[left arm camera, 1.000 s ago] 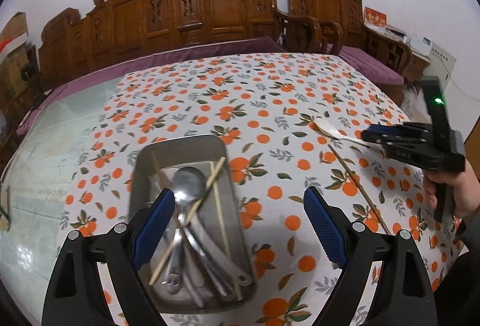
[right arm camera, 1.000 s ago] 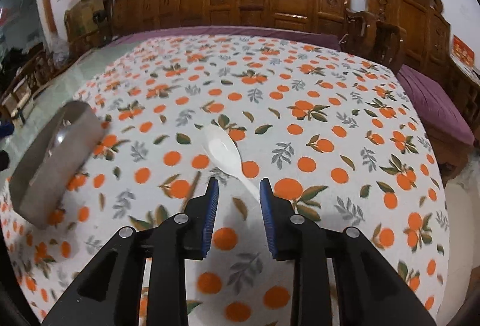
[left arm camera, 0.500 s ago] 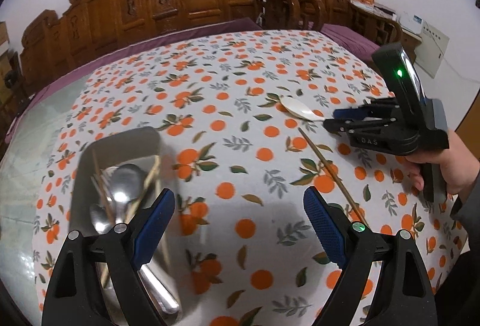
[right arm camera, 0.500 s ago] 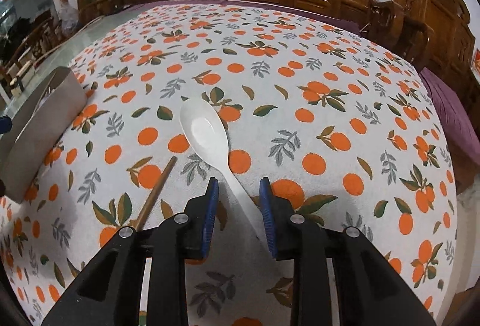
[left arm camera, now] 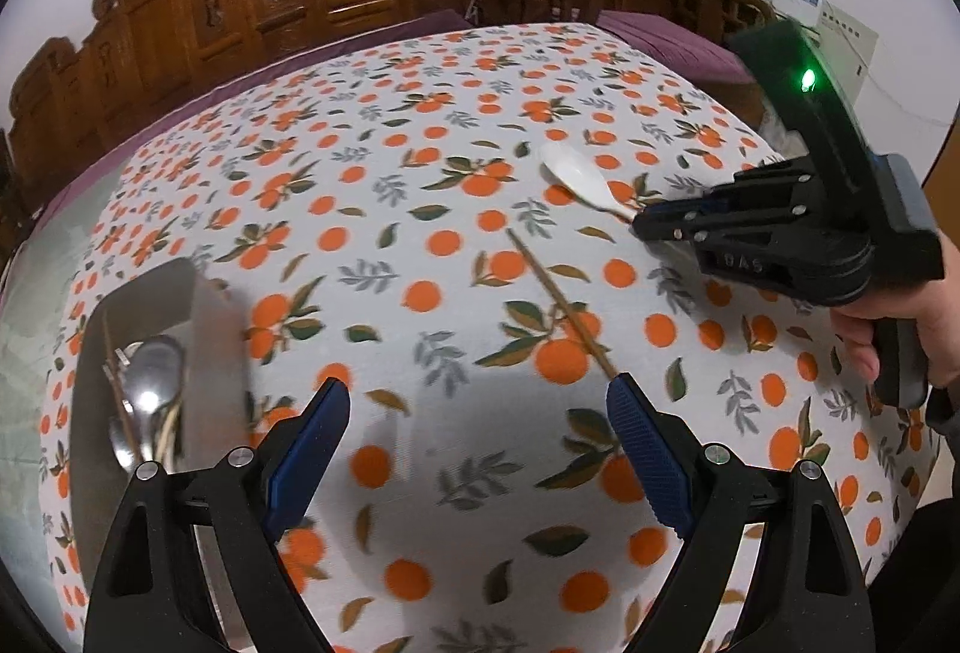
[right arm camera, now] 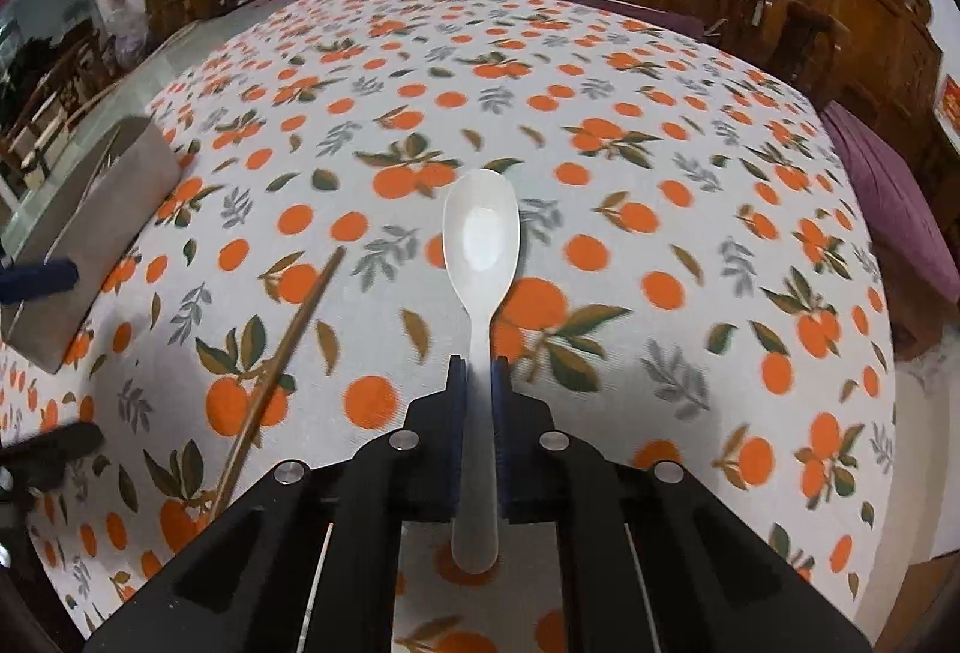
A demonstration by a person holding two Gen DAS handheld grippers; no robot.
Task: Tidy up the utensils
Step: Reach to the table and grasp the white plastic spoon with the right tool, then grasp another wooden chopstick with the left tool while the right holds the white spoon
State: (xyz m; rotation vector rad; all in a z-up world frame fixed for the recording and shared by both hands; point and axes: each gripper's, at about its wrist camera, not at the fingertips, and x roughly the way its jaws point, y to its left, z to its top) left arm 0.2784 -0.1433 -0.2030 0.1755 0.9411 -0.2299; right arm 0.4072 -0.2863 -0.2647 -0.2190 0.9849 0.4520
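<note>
right wrist: right gripper (right arm camera: 478,374) clamped on white spoon (right arm camera: 480,239) handle, bowl on tablecloth | left gripper (left arm camera: 477,434) wide, empty | tray (left arm camera: 216,329) holds several utensils | left out: spoon, chopstick (left arm camera: 561,302)

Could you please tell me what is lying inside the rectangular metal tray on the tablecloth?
Inside the rectangular metal tray lie a shiny metal spoon, other metal cutlery and thin wooden chopsticks. The tray's near wall and the left tongs' finger cover the rest, so no full count is possible.
</note>
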